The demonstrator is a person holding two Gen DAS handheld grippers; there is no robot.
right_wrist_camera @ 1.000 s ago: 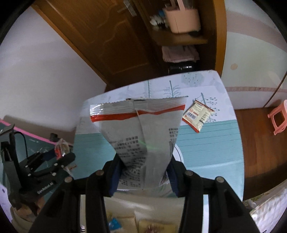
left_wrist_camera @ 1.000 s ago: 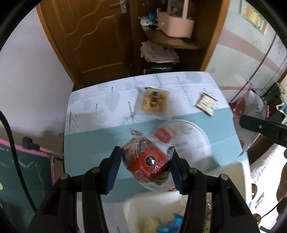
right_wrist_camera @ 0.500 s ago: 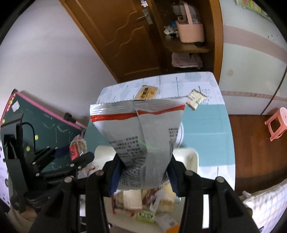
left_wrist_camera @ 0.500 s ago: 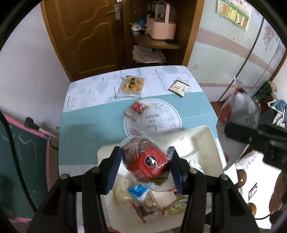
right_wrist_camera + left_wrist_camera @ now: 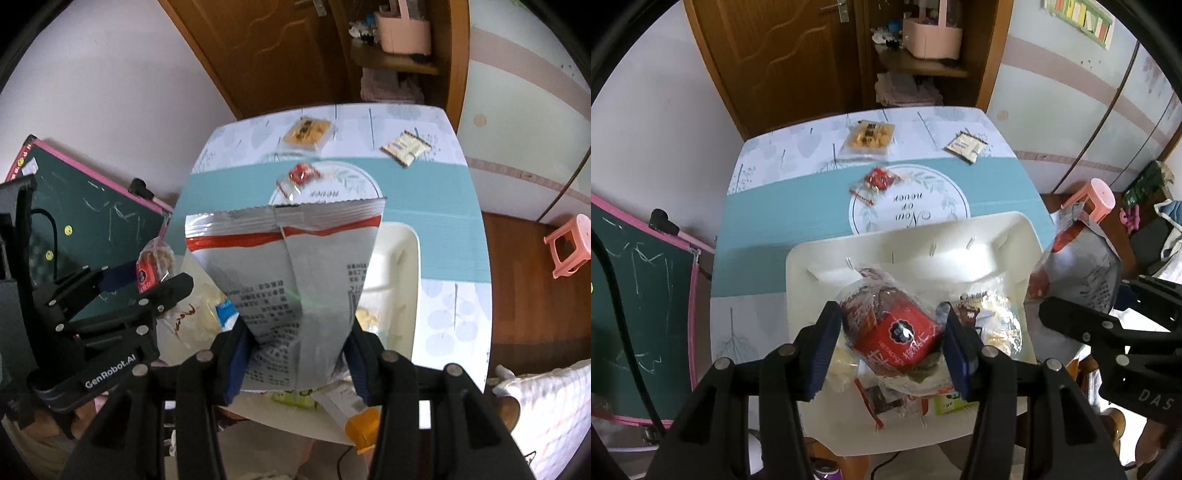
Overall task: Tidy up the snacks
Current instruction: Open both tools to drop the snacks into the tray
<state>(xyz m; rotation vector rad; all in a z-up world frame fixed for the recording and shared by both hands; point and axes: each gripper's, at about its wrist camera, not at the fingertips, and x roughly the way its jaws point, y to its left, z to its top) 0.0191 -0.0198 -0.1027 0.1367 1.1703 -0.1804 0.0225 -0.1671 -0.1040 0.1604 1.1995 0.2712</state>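
Our left gripper [image 5: 890, 341] is clamped on a clear bag with a red label [image 5: 895, 334], held above the white bin [image 5: 923, 243] of snacks on the table [image 5: 783, 229]. Our right gripper [image 5: 295, 350] is clamped on a silver bag [image 5: 288, 266] over the same bin. A small red packet [image 5: 877, 180], a yellow cracker pack [image 5: 870, 136] and a beige sachet [image 5: 966, 146] lie on the table beyond it.
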